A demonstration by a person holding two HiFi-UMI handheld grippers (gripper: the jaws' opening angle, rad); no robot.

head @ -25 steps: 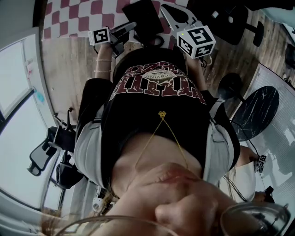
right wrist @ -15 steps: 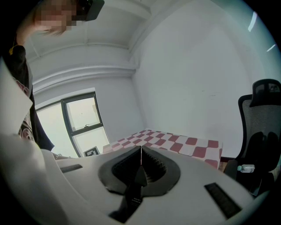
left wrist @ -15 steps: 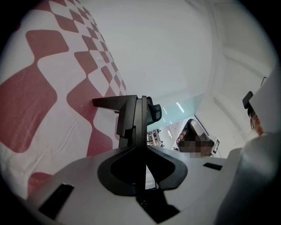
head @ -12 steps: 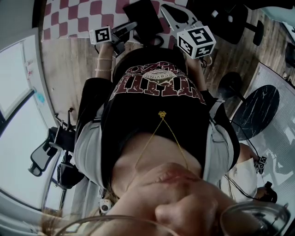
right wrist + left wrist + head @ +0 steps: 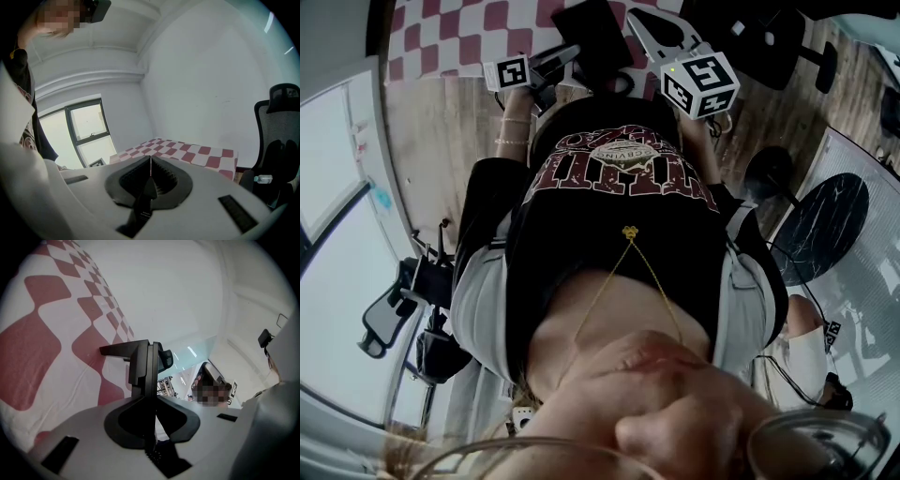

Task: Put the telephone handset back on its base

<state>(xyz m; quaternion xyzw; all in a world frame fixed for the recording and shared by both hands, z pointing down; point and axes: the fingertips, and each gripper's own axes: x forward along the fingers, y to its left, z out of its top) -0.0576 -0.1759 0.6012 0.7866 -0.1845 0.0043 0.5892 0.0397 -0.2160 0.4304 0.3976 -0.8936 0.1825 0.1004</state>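
No telephone handset or base can be made out in any view. In the head view both grippers are held up in front of the person's chest, at the edge of the red-and-white checked table (image 5: 469,33). My left gripper (image 5: 565,56) carries its marker cube (image 5: 506,72) at the left; my right gripper (image 5: 649,25) has its cube (image 5: 700,82) at the right. In the left gripper view, my left gripper (image 5: 151,355) has its black jaws pressed together, nothing between them, beside the checked cloth (image 5: 51,348). My right gripper (image 5: 150,163) is likewise shut and empty, aimed over the checked table (image 5: 187,152).
A dark flat shape (image 5: 591,36) lies between the grippers; I cannot tell what it is. Black office chairs stand at the left (image 5: 403,300) and at the right (image 5: 276,136). A window (image 5: 89,131) is behind the table. A round dark table (image 5: 825,225) is at the right.
The left gripper's marker cube has edged slightly to the right. The right gripper has held still. Both stay shut.
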